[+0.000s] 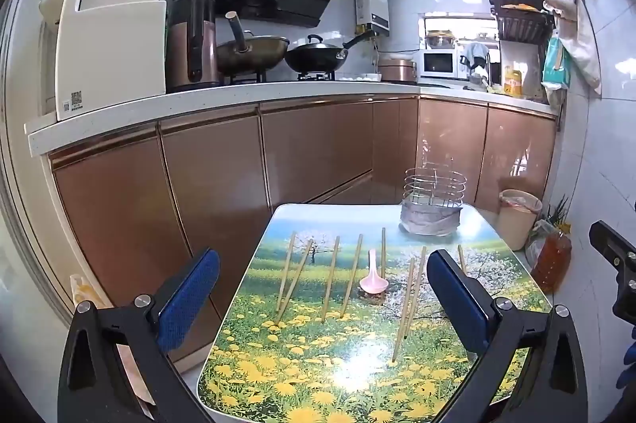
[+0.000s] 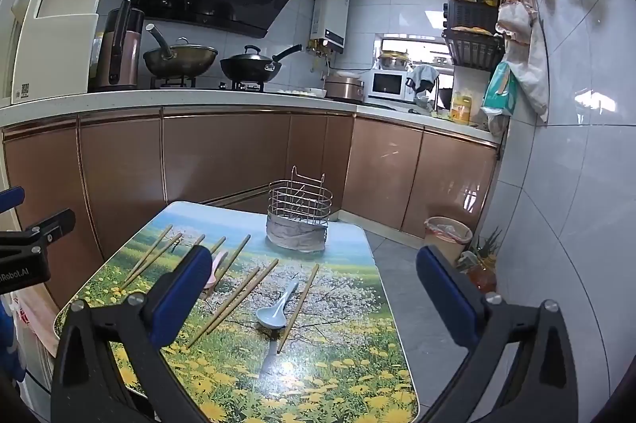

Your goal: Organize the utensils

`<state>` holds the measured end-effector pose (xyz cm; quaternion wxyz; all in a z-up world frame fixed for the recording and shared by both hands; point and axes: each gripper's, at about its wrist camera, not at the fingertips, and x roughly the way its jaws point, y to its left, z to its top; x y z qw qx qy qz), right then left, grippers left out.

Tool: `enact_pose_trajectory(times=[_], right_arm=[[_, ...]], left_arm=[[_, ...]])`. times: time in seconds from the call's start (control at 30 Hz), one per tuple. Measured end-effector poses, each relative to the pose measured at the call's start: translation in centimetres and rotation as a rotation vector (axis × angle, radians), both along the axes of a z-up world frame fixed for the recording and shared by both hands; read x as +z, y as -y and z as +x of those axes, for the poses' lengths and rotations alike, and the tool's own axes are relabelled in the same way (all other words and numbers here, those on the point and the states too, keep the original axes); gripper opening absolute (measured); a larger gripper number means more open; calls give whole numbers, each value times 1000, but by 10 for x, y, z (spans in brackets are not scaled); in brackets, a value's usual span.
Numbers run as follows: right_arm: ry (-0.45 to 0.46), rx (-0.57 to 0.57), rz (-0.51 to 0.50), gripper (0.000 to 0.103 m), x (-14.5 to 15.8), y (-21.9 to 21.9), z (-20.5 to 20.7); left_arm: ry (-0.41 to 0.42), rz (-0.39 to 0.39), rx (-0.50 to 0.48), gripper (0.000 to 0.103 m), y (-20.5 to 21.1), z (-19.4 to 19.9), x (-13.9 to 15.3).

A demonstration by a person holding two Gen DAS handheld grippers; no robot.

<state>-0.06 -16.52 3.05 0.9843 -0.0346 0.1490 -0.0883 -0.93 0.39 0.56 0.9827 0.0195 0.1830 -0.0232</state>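
Both the left gripper point(image 1: 322, 299) and right gripper point(image 2: 314, 299) gape wide, empty. Chopsticks point(image 1: 330, 278) look light, stiff, slippery; pinch mid-shaft. Wire holder point(image 2: 299, 214) stands at twelve o'clock.

That small glossy table point(image 2: 357, 363) is printed all over with a meadow scene: yellow dandelions up front, green grass, white blossom trees, blue sky toward the silver wire utensil caddy point(image 2: 298, 216) at its far end. Tan wooden chopsticks point(image 1: 332, 276) lie on the print, plus a pink plastic spoon point(image 1: 373, 278) and a pale blue plastic spoon point(image 2: 276, 309). Behind the table, coppery-brown cabinet doors point(image 1: 214, 192) under a white countertop point(image 1: 222, 101). Both black grippers have blue pads point(image 1: 190, 303).
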Motion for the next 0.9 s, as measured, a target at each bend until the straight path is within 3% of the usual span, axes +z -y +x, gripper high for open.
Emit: enact_pose_trajectory(times=[0.9], right_arm=[[0, -6, 12, 103, -7, 12, 22]], left_arm=[[2, 32, -14, 103, 18, 20, -5]])
